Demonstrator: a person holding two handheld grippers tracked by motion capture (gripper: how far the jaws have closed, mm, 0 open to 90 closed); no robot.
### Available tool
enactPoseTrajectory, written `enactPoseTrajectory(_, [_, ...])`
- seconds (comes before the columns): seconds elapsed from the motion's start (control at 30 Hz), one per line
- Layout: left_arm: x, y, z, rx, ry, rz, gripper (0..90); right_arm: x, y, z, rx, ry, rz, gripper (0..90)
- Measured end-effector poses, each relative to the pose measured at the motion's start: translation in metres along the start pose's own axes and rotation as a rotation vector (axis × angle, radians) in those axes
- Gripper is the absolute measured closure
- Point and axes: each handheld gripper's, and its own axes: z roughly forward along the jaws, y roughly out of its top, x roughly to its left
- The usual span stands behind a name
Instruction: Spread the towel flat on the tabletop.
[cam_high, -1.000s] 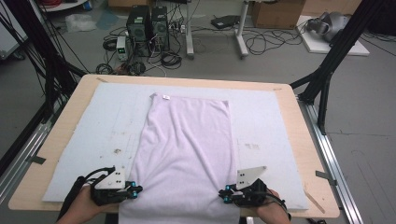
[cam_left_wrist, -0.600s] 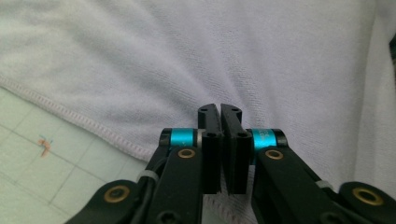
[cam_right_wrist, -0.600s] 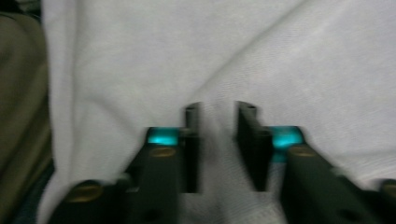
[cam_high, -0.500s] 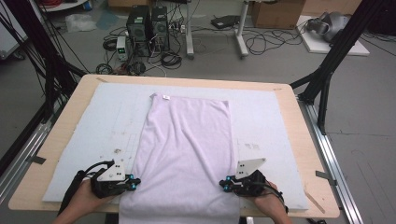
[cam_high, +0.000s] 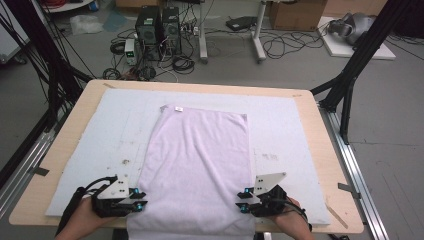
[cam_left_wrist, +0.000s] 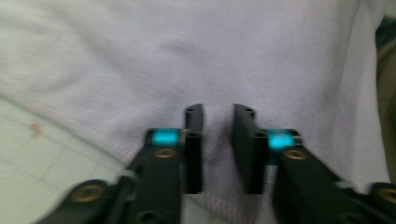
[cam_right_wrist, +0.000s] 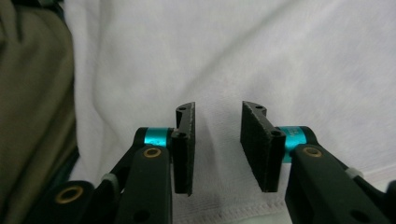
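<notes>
left gripper (cam_high: 140, 199) is seen at the towel's (cam_high: 200, 165) near left edge, jaws just parted to a narrow gap, cloth beneath them and nothing clamped. one pale lilac towel is laid flat along the middle of the surface (cam_high: 310, 125), on one white mat (cam_high: 100, 130), its near end over the front edge. one small tag (cam_high: 178, 108) is noted at the far hem, unreadable. right gripper (cam_high: 241, 200) is seen at the near right edge, jaws likewise just opened, nothing gripped.

We see the towel (cam_high: 197, 165) lying lengthwise down the middle of the mat (cam_high: 90, 135), which covers the table (cam_high: 320, 150) — its near end hangs over the table's front edge. The left gripper (cam_high: 136, 199) sits at its near left edge, the right gripper (cam_high: 243, 200) at its near right edge.
</notes>
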Motion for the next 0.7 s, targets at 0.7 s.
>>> enactPoseTrajectory(0.7, [-0.012,-0.007,-0.010,0.017,-0.001,0.012,89.1,0.005,-0.009,-0.004,-0.031,0.077,-0.004,89.5])
